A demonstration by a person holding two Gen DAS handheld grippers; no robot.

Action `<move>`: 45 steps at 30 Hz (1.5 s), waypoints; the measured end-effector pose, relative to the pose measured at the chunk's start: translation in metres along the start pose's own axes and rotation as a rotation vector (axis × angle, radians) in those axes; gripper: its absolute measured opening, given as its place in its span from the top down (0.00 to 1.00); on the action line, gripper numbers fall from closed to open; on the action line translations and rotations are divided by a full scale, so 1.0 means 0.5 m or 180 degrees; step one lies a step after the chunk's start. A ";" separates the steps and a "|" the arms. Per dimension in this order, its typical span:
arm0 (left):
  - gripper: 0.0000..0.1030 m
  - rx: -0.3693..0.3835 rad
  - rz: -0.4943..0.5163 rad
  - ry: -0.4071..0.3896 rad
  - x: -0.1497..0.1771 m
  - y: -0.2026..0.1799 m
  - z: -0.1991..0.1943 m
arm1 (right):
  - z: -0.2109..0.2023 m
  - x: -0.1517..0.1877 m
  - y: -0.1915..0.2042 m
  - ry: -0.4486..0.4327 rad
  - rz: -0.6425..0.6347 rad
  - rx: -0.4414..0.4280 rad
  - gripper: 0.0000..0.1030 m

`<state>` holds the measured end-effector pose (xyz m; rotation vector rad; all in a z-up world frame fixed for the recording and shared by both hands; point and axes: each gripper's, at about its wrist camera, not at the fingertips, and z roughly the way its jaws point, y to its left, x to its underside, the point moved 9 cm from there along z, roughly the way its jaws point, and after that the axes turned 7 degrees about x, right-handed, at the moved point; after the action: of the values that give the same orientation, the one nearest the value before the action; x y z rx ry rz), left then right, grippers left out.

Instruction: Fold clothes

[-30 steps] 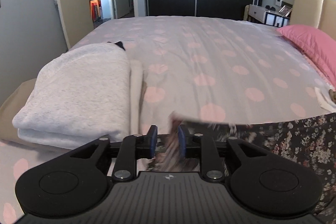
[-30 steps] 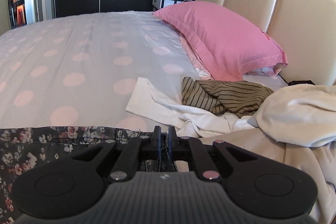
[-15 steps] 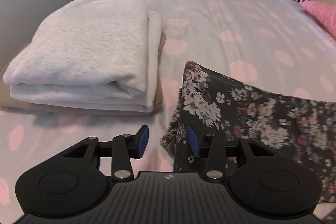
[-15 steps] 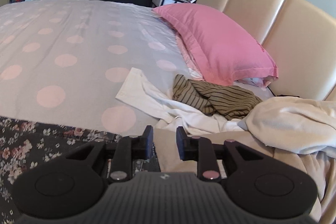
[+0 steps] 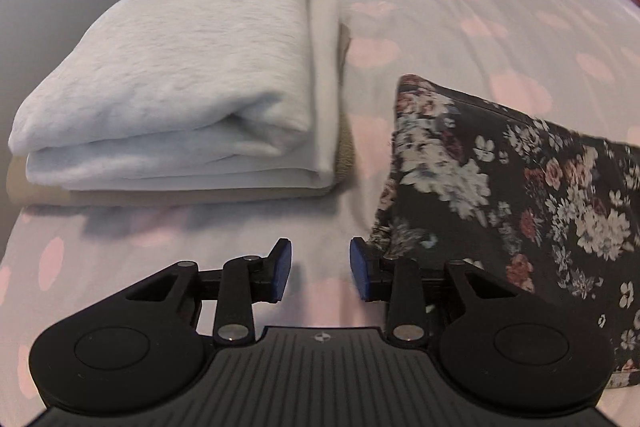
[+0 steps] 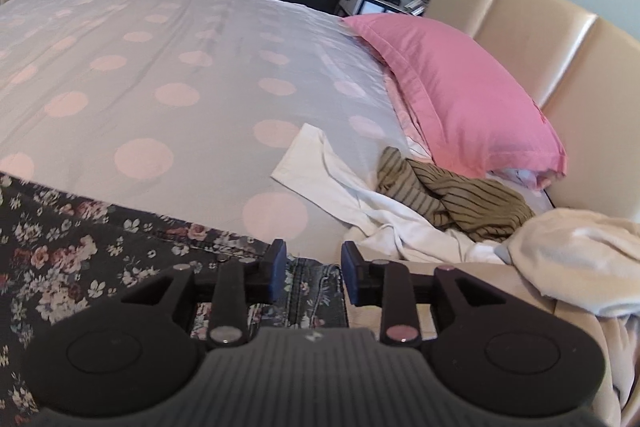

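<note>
Soft, even daylight fills both views; the folded stack (image 5: pixel 180 87) throws a faint shadow on the bed (image 5: pixel 460 7); fisheye bending curves the edges; corners go dark; slight blur overall.

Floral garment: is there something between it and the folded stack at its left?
Nothing visible. Only bare bedsheet lies between the floral garment and the folded stack; the open left gripper hangs beside the garment's corner.

Left wrist view: low over bed (image 5: pixel 460 7), angled down, close to folded stack (image 5: pixel 180 75). Right wrist view: faces headboard (image 6: pixel 560 39). Shared: floral garment (image 5: pixel 520 187), polka-dot cover.
</note>
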<state>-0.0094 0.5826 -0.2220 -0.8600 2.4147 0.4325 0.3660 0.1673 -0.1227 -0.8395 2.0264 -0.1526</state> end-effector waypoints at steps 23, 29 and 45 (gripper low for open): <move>0.59 0.1289 -0.0001 -0.0519 -0.029 -0.067 -0.067 | 0.013 0.013 0.008 0.0085 -0.0118 -0.0036 0.62; 0.57 0.0974 0.0506 -0.0310 -0.010 -0.139 -0.035 | 0.009 0.012 0.022 0.0081 -0.0182 -0.0070 0.62; 0.73 0.0999 -0.0186 0.0056 0.002 -0.082 0.016 | 0.010 0.025 0.041 0.0120 -0.0372 -0.0112 0.56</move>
<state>0.0200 0.5553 -0.2337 -0.7927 2.3806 0.0209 0.3553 0.1761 -0.1428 -0.9844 2.0209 -0.2003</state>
